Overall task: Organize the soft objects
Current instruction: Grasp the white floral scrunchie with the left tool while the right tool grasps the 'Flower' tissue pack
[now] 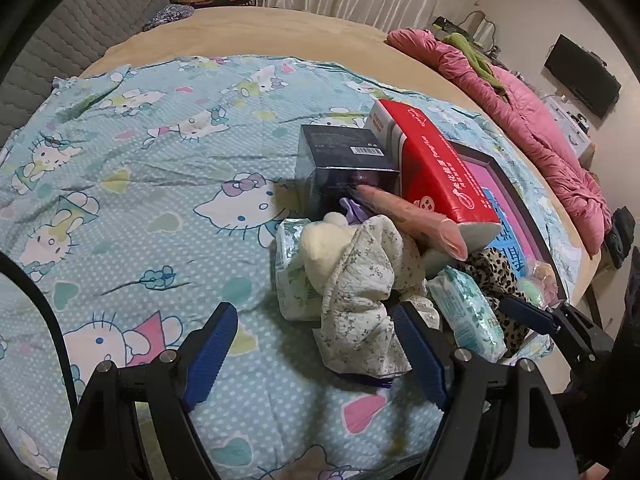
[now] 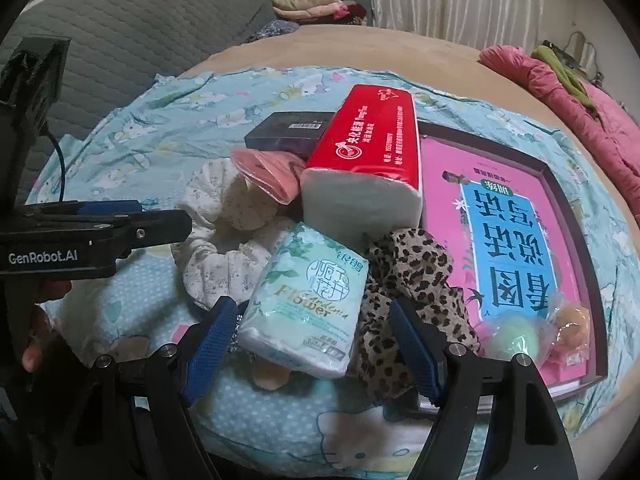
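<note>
So the whole pile is sitting on the bed [image 1: 120,184], on a light blue cartoon-cat sheet [image 1: 168,128], and nothing looks sorted yet — I'd say this is the very start, the reaching-in step. The left tongs [image 1: 316,352] are hanging spread wide with nothing between the pads, one finger just beside the floral white cloth [image 1: 360,280] that's bunched up against a cream plush toy [image 1: 320,244]. The right tongs [image 2: 312,344] are spread wide too, and they're straddling the green tissue pack [image 2: 308,300], but the pads aren't pressing on it as far as I can tell, so it's released, not gripped. The leopard-print fabric [image 2: 412,280] is crumpled right beside that pack and partly under the right finger. Behind them a red tissue pack [image 2: 368,148] is leaning on a dark box [image 2: 288,132], a pink soft thing in clear wrap [image 2: 268,172] is wedged in front of the box, and the pink book [image 2: 500,216] is lying flat to the side with some small wrapped pastel bits [image 2: 528,340] on its corner. My guess for the next move — the right tongs are going to need to drop a touch lower and clench on the green pack's sides without catching the leopard fabric, since it's touching the pack. The pack is squishy, so a firm squeeze seems fine. The left side could take the floral cloth, but it's tangled with the plush, so it may drag that along.
</note>
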